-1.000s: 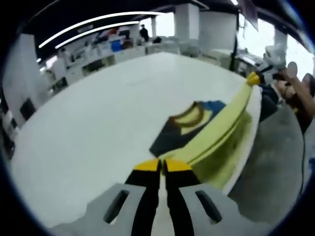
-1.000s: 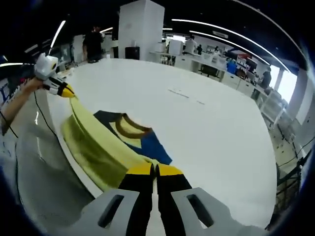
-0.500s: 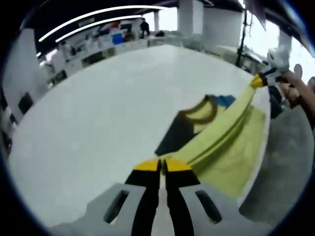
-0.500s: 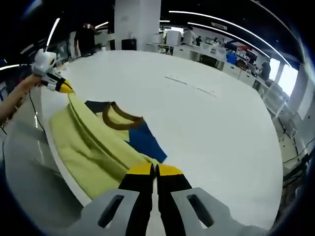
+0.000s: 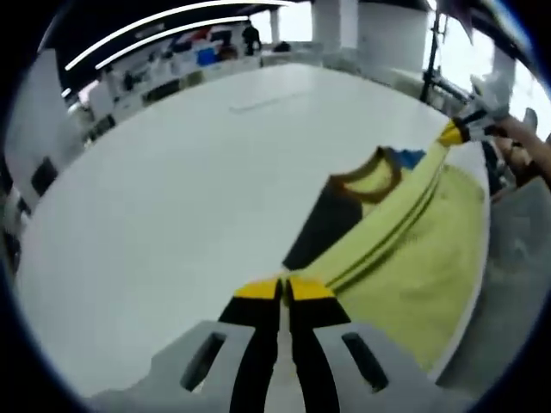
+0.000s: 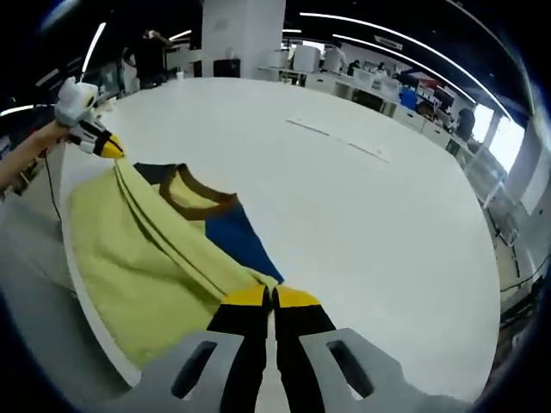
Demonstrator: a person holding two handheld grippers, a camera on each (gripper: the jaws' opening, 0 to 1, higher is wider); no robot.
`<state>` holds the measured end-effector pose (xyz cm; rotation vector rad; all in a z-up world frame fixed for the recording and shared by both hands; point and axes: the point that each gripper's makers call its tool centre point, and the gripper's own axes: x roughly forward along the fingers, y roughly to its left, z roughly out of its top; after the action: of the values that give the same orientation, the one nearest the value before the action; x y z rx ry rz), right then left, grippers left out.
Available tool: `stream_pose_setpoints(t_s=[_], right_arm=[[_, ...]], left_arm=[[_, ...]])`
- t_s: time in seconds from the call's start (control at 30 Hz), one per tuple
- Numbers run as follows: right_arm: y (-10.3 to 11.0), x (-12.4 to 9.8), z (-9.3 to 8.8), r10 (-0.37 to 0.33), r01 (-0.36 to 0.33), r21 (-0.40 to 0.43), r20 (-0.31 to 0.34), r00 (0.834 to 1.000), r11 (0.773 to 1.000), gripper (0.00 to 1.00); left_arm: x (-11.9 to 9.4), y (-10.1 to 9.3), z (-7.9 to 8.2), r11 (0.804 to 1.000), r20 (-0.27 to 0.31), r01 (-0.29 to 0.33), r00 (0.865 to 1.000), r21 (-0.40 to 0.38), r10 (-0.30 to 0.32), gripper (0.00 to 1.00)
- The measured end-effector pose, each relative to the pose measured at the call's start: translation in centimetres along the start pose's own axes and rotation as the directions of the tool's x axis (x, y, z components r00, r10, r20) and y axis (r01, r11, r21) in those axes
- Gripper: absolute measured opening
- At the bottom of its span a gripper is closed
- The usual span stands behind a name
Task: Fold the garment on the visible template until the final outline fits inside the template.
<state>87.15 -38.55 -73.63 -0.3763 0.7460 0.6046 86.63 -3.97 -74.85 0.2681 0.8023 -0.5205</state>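
Garment (image 5: pixel 405 258) here is a yellow tee with navy sleeves and a brown collar, stretched out along the near edge of the big white table (image 5: pixel 172 189), part of it hanging off the edge. Left gripper (image 5: pixel 284 291) is pinched tight on one end of the fabric and right gripper (image 6: pixel 271 297) is clamped on the other. Honestly looks like early days: nothing neatly folded yet, and I can't make out any template, so basically all the folding is left.
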Motion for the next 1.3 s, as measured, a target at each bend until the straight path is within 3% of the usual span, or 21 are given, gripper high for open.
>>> stream_pose_setpoints(t_s=[0.27, 0.5, 0.63, 1.13, 1.3], right_arm=[[0.0, 1.4, -1.4, -0.001, 0.002, 0.007, -0.022, 1.0, 1.0, 0.02], [-0.3, 2.1, -1.7, -0.007, 0.007, -0.009, -0.028, 1.0, 1.0, 0.02], [-0.4, 2.2, -1.6, -0.008, 0.007, -0.025, -0.025, 1.0, 1.0, 0.03], [-0.3, 2.7, -2.0, -0.014, 0.012, -0.035, -0.038, 0.999, 0.999, 0.03], [-0.7, 2.0, -1.5, -0.027, 0.027, -0.009, -0.012, 1.0, 1.0, 0.13]], left_arm=[[0.4, 0.0, -0.4, 1.0, 0.001, -0.006, 1.0, 0.011, 0.006, 0.0], [1.2, -0.1, -1.0, 0.999, -0.027, -0.018, 0.999, 0.048, 0.019, 0.0], [1.2, 0.1, -0.9, 0.999, -0.023, -0.027, 0.999, 0.022, 0.027, 0.0], [1.6, 0.0, -1.3, 0.999, -0.034, -0.035, 0.999, 0.038, 0.036, 0.0], [0.6, 0.4, -0.7, 0.997, 0.007, -0.049, 0.999, 0.063, 0.049, 0.04]])
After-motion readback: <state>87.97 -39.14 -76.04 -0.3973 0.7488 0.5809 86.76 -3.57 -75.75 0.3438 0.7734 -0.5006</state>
